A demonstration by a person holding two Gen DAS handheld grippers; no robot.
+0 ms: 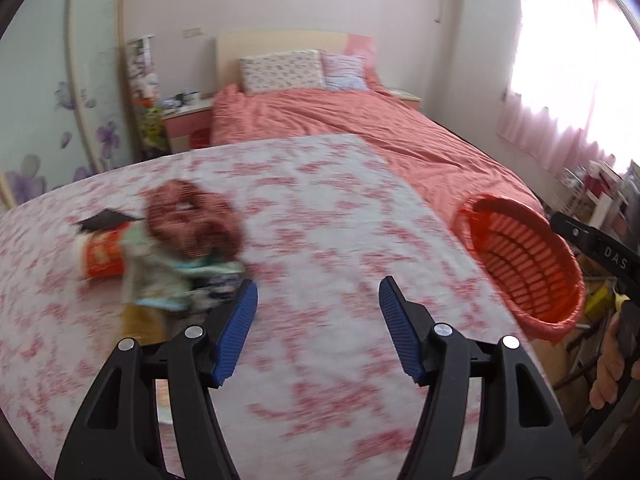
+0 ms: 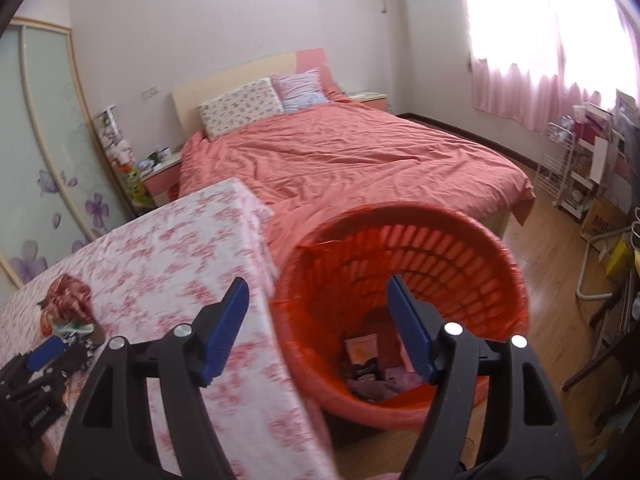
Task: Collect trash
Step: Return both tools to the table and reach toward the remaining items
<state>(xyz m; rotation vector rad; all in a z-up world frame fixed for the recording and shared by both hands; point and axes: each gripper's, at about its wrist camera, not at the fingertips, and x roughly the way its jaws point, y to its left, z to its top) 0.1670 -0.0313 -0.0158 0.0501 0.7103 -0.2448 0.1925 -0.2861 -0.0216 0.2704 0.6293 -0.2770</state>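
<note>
A blurred trash pile (image 1: pixel 172 248) lies on the floral-cloth table (image 1: pixel 320 184): a red mesh bag, a red paper cup on its side and crumpled wrappers. My left gripper (image 1: pixel 318 282) stands open just right of the pile, with nothing between its fingers. An orange slatted basket (image 1: pixel 524 268) sits at the table's right edge. In the right wrist view my right gripper (image 2: pixel 317 279) hangs open and empty above the near rim of the basket (image 2: pixel 440 240). Several wrappers (image 2: pixel 368 360) lie at its bottom. The trash pile (image 2: pixel 68 304) and the left gripper's blue pad (image 2: pixel 44 356) show at lower left.
A bed with a coral cover (image 2: pixel 340 160) stands behind the table and basket. A nightstand (image 2: pixel 160 172) and a sliding wardrobe door (image 2: pixel 48 152) are at the left. A white wire rack (image 2: pixel 568 168), boxes and a chair frame crowd the wooden floor (image 2: pixel 552 248) on the right.
</note>
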